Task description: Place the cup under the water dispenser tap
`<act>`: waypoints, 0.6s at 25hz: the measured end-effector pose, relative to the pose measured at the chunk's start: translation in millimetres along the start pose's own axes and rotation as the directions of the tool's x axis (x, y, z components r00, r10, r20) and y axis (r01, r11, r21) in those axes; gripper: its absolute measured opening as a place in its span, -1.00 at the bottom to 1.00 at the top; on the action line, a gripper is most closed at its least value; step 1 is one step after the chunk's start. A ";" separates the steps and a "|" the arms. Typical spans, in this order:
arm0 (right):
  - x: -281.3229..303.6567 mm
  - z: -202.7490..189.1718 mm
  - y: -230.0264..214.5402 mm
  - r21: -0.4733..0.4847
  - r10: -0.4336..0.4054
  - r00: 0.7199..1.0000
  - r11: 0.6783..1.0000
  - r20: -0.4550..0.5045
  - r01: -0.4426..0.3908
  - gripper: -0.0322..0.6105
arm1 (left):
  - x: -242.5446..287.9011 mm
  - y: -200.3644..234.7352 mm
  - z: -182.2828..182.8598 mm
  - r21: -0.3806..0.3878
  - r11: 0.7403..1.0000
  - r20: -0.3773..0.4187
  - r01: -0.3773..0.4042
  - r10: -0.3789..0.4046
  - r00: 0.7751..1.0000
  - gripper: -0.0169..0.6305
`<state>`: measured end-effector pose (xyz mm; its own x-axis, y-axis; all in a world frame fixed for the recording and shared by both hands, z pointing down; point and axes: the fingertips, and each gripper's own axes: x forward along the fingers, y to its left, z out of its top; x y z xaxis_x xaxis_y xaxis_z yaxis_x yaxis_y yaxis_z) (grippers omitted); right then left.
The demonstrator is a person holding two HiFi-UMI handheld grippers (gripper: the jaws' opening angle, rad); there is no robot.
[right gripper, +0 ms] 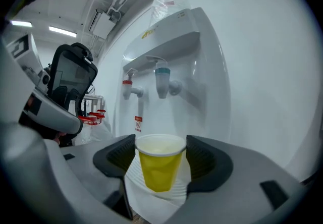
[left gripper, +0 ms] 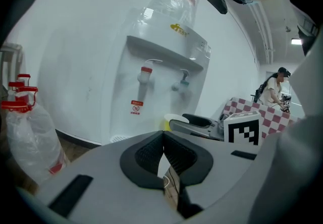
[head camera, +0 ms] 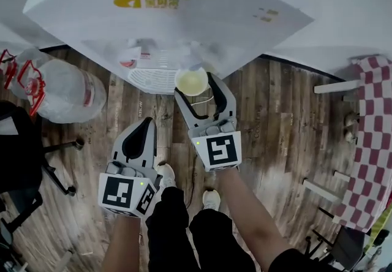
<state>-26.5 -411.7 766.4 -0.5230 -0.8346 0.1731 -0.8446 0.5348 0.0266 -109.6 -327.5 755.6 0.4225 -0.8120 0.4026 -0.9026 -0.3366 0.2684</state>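
A yellow paper cup (right gripper: 158,161) with a white rim sits upright between the jaws of my right gripper (right gripper: 160,160), which is shut on it. In the head view the cup (head camera: 192,81) hangs over the white drip tray (head camera: 153,78) of the water dispenser (head camera: 165,13). The blue-capped tap (right gripper: 162,80) is above and a little beyond the cup; the red-capped tap (right gripper: 127,88) is to its left. My left gripper (head camera: 139,138) is held lower and nearer my body, shut with nothing in it, and its view shows the dispenser (left gripper: 166,61) ahead.
An empty clear water bottle (head camera: 64,90) with red handles lies on the wooden floor at the left. A black chair base (head camera: 27,166) stands at the near left. A red-and-white checked cloth (head camera: 373,136) hangs at the right. A person stands in the far right background (left gripper: 275,89).
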 end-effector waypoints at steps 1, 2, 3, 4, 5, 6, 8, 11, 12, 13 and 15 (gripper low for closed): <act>1.2 -2.8 0.6 -0.009 -0.007 1.000 1.000 0.007 0.007 0.11 | 1.2 1.0 -1.6 0.004 1.000 0.008 0.000 0.000 1.000 -0.90; 2.7 -5.2 1.0 -0.017 -0.014 1.000 1.000 0.014 0.014 0.11 | 2.2 2.6 -3.4 0.008 1.000 0.014 -0.002 0.001 1.000 -0.90; 4.2 -7.4 1.2 -0.021 -0.020 1.000 1.000 0.022 0.021 0.11 | 2.8 4.4 -5.4 0.012 1.000 0.019 -0.004 0.004 1.000 -0.90; 5.6 -9.8 1.6 -0.020 -0.025 0.999 0.999 0.027 0.026 0.11 | 3.1 6.2 -7.8 0.014 1.000 0.023 -0.006 0.006 1.000 -0.90; 6.9 -12.4 1.6 -0.016 -0.029 0.999 0.999 0.030 0.029 0.11 | 3.1 8.0 -10.2 0.015 1.000 0.026 -0.009 0.009 1.000 -0.90; 8.0 -14.7 1.0 -0.011 -0.034 0.999 0.999 0.034 0.034 0.11 | 3.2 9.8 -12.5 0.016 1.000 0.029 -0.013 0.012 1.000 -0.90; 9.4 -17.5 -1.9 -0.001 -0.047 0.998 0.999 0.045 0.047 0.11 | 3.3 12.4 -16.9 0.017 1.000 0.031 -0.018 0.017 0.999 -0.90; 11.5 -19.7 -5.7 0.000 -0.059 0.996 0.998 0.064 0.060 0.11 | 2.8 13.4 -22.1 0.022 1.000 0.029 -0.017 0.016 0.999 -0.90; 12.6 -20.1 -5.6 -0.001 -0.060 0.996 0.998 0.070 0.060 0.11 | 2.7 13.6 -23.3 0.025 1.000 0.027 -0.016 0.015 1.000 -0.90; 13.2 -20.8 -5.1 -0.003 -0.061 0.995 0.998 0.075 0.061 0.11 | 2.6 13.9 -24.6 0.027 1.000 0.025 -0.014 0.014 1.000 -0.90; 13.0 -24.1 -4.6 0.002 -0.071 0.995 0.997 0.072 0.071 0.11 | 3.0 15.3 -26.7 0.030 0.999 0.023 -0.013 0.012 1.000 -0.90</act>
<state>-26.7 -421.9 792.3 -0.4688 -0.8777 0.0991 -0.8797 0.4740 0.0368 -120.0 -322.4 784.3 0.4096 -0.8268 0.3856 -0.9100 -0.3404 0.2368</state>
